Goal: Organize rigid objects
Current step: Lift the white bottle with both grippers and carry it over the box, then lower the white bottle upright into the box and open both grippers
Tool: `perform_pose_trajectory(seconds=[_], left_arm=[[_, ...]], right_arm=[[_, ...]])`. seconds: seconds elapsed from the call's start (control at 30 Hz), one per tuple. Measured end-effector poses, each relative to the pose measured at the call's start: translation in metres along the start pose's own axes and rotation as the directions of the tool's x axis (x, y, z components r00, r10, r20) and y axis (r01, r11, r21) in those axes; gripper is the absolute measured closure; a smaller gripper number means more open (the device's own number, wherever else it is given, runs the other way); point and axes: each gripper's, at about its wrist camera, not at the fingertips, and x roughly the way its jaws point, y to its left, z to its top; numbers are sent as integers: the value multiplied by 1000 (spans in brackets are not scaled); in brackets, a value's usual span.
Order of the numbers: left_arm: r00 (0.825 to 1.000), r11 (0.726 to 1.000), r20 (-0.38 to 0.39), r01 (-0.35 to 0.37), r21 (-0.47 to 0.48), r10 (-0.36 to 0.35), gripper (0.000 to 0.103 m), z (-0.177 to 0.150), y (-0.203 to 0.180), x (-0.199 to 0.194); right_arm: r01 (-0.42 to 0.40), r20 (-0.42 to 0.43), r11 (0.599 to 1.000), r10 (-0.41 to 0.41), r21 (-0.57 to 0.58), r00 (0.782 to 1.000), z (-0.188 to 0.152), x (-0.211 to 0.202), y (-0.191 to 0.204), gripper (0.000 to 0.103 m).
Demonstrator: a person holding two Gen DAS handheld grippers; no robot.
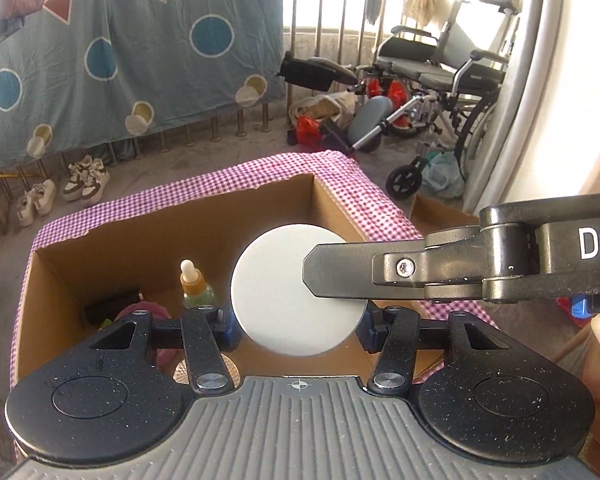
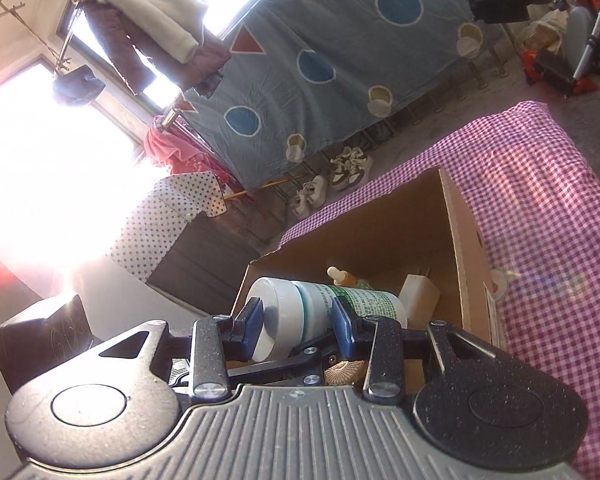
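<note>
Gripping a white jar (image 2: 300,312) by its lid end and its green-labelled body, the right claw (image 2: 298,322) holds it sideways over the open cardboard box (image 2: 456,216). The left claw (image 1: 298,322) stands at both sides of the jar's round white face (image 1: 272,292); whether its fingers touch the jar, I cannot tell. A dropper bottle (image 1: 194,284) stands inside the box, which sits on the pink checked table (image 2: 540,200).
</note>
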Motion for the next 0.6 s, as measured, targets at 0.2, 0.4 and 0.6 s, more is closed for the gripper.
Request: perform_pose_trajectory(seconds=[0.2,0.4,0.6], left_arm=[[997,1000,-74,24,-20,-25,51,-6,3,28],[986,999,-162,21,-45,-28,51,-13,6,45],[980,999,-199,12,-39,-20,50,-17,5,53]], right_arm=[[53,-43,998,-52,18,998,-1,18,-28,61],[98,-64,995,-97,11,993,-4,23,-40,56],[107,-63,994,-107,2,992,-6,23,-44,53]])
